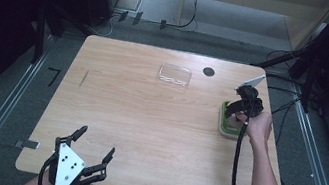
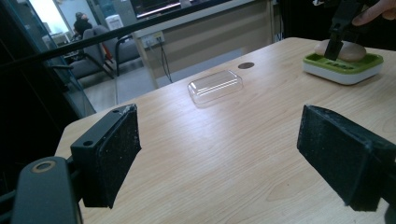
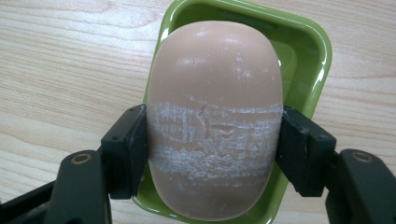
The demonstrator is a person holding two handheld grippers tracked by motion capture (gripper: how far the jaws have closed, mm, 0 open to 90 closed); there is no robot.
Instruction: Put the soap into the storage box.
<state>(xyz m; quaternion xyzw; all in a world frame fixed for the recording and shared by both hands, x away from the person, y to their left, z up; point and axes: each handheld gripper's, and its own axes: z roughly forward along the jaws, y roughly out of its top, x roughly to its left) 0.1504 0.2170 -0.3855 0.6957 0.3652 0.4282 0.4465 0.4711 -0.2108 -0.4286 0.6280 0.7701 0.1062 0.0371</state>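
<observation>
The right gripper (image 3: 212, 154) has its two black jaws clamped on the long sides of a pinkish bar of soap (image 3: 214, 116), one pad pressing each flank, and the bar lies over the hollow of a green soap dish (image 3: 306, 51) at the right edge of the wooden table (image 1: 147, 120). The soap's upper face is scuffed with whitish, dried streaks between the pads (a sign of wear, nothing more). In the high view the right gripper (image 1: 244, 106) points down onto the dish (image 1: 223, 125) with the person's hand (image 1: 259, 127) behind it; from the left gripper view the bar (image 2: 348, 50) looks to sit low in the dish (image 2: 343, 67), so I cannot tell whether it rests on the dish floor or is just off it. My reading is that the grasp is made and the bar is at the dish, so either a lift out or a release is what remains. The left gripper (image 1: 92, 149) waits near the table's front edge, jaws wide apart and holding nothing. Well apart from both, toward the far side, a clear plastic lid (image 1: 174, 74) lies on the table beside a small dark hole (image 1: 208, 71); it looks like the dish's cover and is not yet on.
</observation>
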